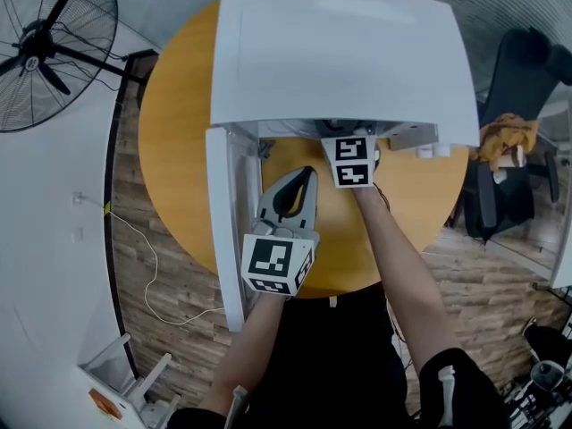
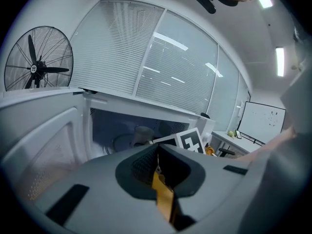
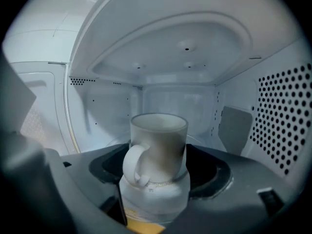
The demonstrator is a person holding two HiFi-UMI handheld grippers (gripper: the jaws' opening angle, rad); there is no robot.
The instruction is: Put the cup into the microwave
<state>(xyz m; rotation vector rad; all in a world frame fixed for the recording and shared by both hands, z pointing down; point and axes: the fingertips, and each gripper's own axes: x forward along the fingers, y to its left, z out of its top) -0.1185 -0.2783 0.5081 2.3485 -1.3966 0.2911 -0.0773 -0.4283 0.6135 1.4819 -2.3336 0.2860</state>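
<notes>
Right gripper (image 3: 156,182) pinches the upright cup (image 3: 158,133) inside the open microwave (image 3: 195,57), handle facing back at me and turntable just ahead, while my left gripper (image 2: 157,172) hangs outside, pressed together and empty.

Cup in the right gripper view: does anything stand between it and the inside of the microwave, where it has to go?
Nothing visible does. The door stands open at the left, and the cup, held by the right gripper, is already inside the microwave. Only bare walls show ahead of it.
</notes>
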